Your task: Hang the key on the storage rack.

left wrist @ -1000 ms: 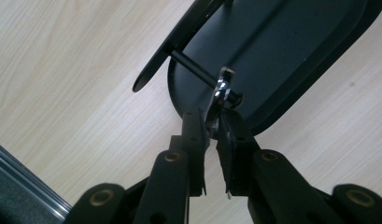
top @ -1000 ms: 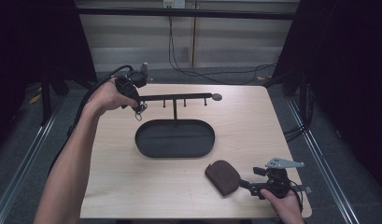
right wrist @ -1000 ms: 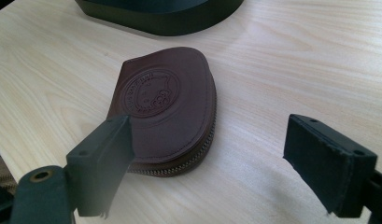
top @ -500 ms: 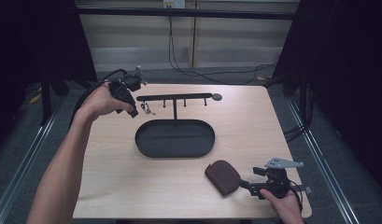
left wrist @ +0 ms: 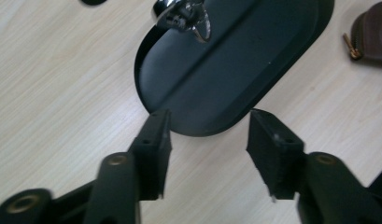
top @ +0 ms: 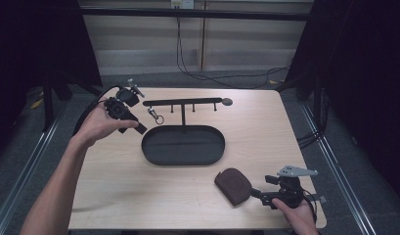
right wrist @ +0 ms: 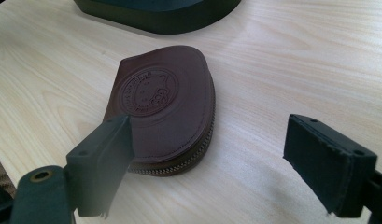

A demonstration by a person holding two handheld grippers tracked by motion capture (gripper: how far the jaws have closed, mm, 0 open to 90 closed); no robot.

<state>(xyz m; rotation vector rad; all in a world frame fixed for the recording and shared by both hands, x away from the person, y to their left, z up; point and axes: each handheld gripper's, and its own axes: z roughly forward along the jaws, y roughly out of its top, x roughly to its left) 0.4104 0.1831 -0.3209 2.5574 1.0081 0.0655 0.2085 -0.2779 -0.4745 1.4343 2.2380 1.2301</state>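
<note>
A key ring (top: 156,116) with keys (left wrist: 185,15) hangs from the left end of a black peg rack (top: 183,103), which stands over an oval black tray (top: 183,145). My left gripper (top: 139,129) sits just left of the rack and apart from the keys. Its jaws have just been opening and stand open with nothing between them (left wrist: 205,126), the tray's end (left wrist: 216,74) beyond them. A brown leather zip pouch (top: 233,185) lies flat near the front edge. My right gripper (top: 256,193) is open just right of the pouch (right wrist: 165,107), its left jaw beside the zip edge.
The wooden table (top: 266,142) ends close behind the right hand at the front edge. Black cables (top: 197,73) run along the floor behind the table. A metal rail (top: 31,147) lines the left side.
The left gripper has drawn back leftward from the rack's left end and its jaws have opened. The key ring stays hanging on the rack. The right gripper has not moved.
</note>
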